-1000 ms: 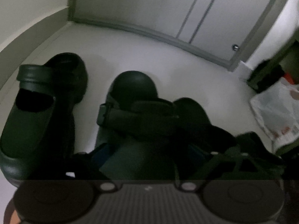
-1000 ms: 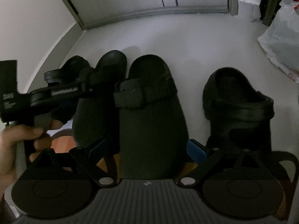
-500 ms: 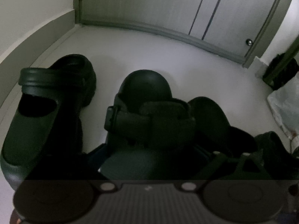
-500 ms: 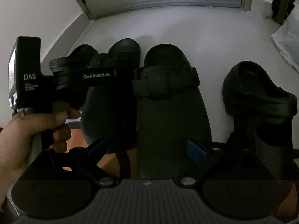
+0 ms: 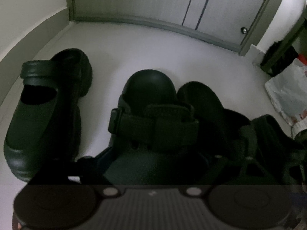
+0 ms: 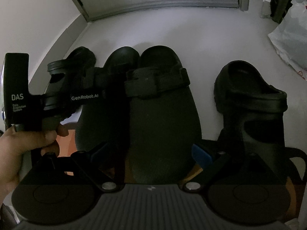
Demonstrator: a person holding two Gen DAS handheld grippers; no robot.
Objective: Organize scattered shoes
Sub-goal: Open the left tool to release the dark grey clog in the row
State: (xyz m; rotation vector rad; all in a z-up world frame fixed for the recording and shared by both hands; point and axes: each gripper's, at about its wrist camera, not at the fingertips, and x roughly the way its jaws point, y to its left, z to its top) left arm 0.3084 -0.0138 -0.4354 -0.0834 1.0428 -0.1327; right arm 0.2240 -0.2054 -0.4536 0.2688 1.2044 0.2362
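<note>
Several black shoes lie in a row on the pale floor. My left gripper (image 5: 159,158) straddles a black strapped sandal (image 5: 153,122). Its jaws are closing on the sandal, and the blue left pad (image 5: 102,158) lies against the sole's side. A black clog (image 5: 44,115) stands to the left of that sandal. The matching sandal (image 6: 161,105) lies between the fingers of my right gripper (image 6: 149,153), which stands open around its heel. The two sandals touch at the toes. Another black clog (image 6: 249,99) sits apart on the right. A hand (image 6: 28,140) holds the left gripper.
A white plastic bag (image 6: 287,28) lies at the right. Grey sliding doors (image 5: 191,9) close off the far side and a wall with a skirting (image 5: 28,38) runs along the left. A dark object (image 5: 278,57) stands in the right corner.
The left gripper has shifted right with its sandal, whose toe now touches the middle sandal. The hand and the left gripper's body show larger in the right wrist view.
</note>
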